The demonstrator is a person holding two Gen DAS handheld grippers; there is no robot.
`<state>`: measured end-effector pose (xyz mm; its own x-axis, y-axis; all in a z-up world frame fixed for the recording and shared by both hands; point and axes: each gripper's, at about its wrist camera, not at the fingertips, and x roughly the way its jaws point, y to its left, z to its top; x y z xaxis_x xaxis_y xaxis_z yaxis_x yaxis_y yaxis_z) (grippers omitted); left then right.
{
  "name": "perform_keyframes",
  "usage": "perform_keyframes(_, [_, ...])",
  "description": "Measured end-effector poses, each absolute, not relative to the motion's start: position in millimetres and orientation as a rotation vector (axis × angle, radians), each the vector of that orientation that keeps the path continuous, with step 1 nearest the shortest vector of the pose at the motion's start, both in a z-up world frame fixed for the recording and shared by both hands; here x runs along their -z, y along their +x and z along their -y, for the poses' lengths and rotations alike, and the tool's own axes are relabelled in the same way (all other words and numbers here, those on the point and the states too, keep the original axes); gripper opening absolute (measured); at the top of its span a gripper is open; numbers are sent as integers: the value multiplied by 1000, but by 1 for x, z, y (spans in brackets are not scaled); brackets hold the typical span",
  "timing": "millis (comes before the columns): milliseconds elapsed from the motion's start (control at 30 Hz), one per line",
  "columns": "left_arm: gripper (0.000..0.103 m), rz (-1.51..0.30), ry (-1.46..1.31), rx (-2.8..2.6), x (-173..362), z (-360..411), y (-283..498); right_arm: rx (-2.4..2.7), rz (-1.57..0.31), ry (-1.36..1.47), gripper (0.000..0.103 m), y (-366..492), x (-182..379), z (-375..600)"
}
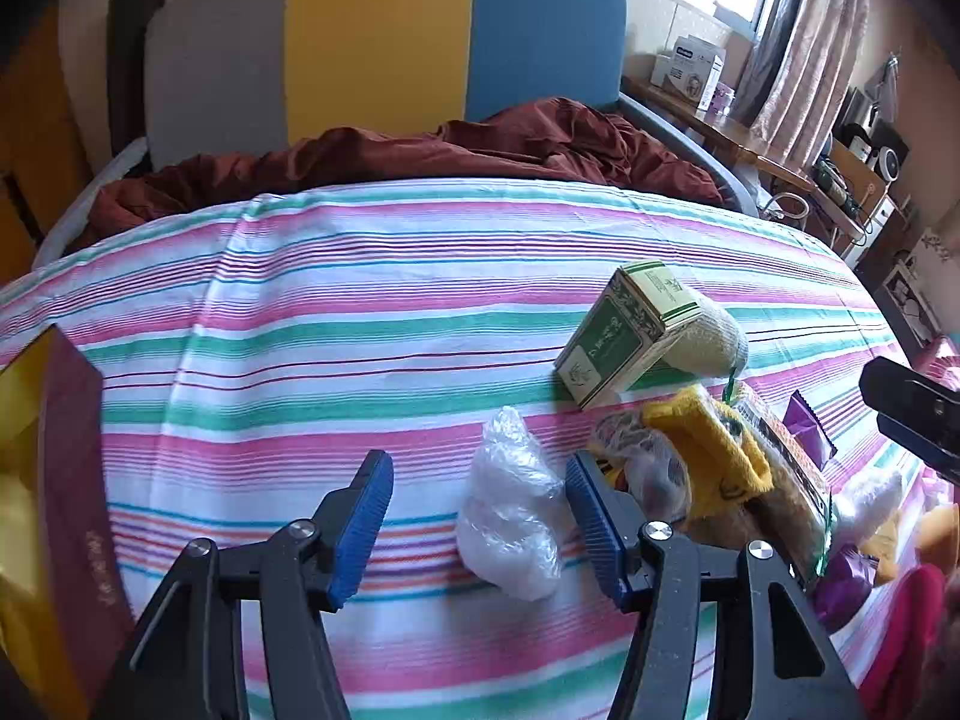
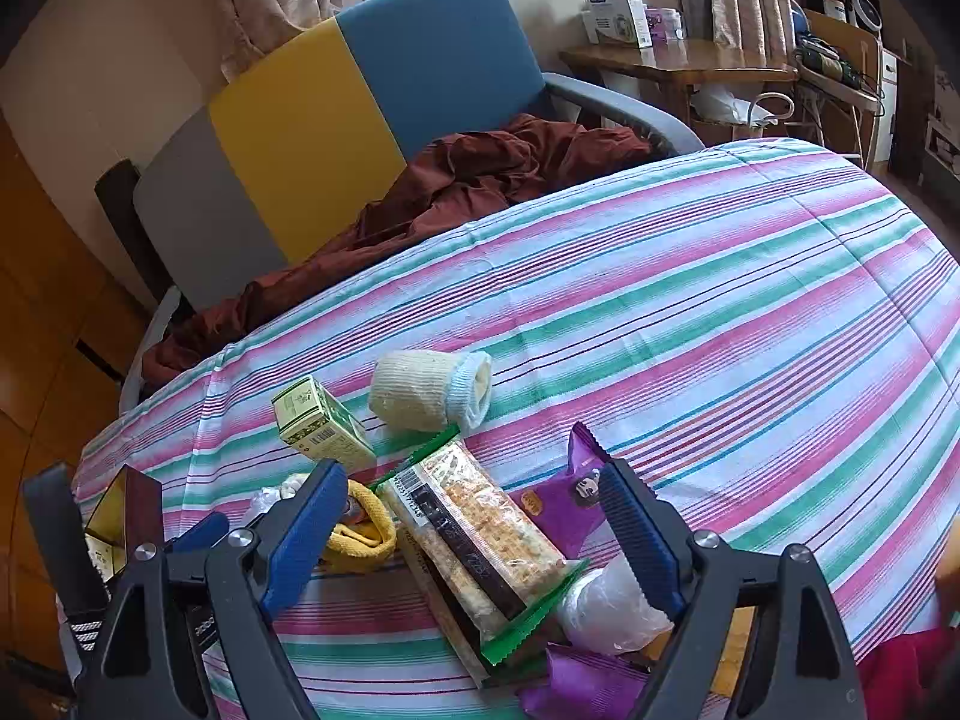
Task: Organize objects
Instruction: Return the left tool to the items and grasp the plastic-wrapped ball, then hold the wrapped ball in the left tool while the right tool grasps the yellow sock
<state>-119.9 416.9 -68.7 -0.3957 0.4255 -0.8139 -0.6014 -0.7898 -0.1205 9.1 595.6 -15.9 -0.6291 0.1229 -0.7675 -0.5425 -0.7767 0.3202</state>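
Note:
A pile of small objects lies on the striped cloth [image 1: 360, 312]. My left gripper [image 1: 480, 516] is open, and a clear plastic bag of white stuff [image 1: 510, 516] lies between its fingers, close to the right one. Beside it are a yellow cloth [image 1: 714, 450], a green box [image 1: 630, 342] leaning on a rolled beige sock [image 1: 714, 342], and a cracker pack [image 1: 792, 468]. My right gripper [image 2: 468, 540] is open over the cracker pack [image 2: 480, 534]. Near it lie a purple packet [image 2: 564, 498], the sock [image 2: 432, 387], the green box [image 2: 321, 423] and another clear bag [image 2: 606, 606].
A dark red box with a yellow inside [image 1: 66, 480] stands open at the left; it also shows in the right wrist view [image 2: 129, 510]. A brown blanket [image 1: 450, 147] and a coloured headboard [image 1: 384, 36] lie behind. A wooden desk [image 2: 678, 60] stands at the right.

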Motion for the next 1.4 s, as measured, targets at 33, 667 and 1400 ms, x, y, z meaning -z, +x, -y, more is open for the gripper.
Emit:
perform_keyframes(33, [48, -267, -1206, -2188, 72, -420, -121, -2414, -766, -1080, 87, 9, 16, -596])
perform_keyframes(667, [37, -431, -979, -2156, 88, -331, 0, -2431, -728, -1084, 87, 8, 15, -593])
perform_keyframes(1400, [37, -364, -880, -2164, 92, -320, 4, -2644, -366, -1365, 70, -49, 31, -517])
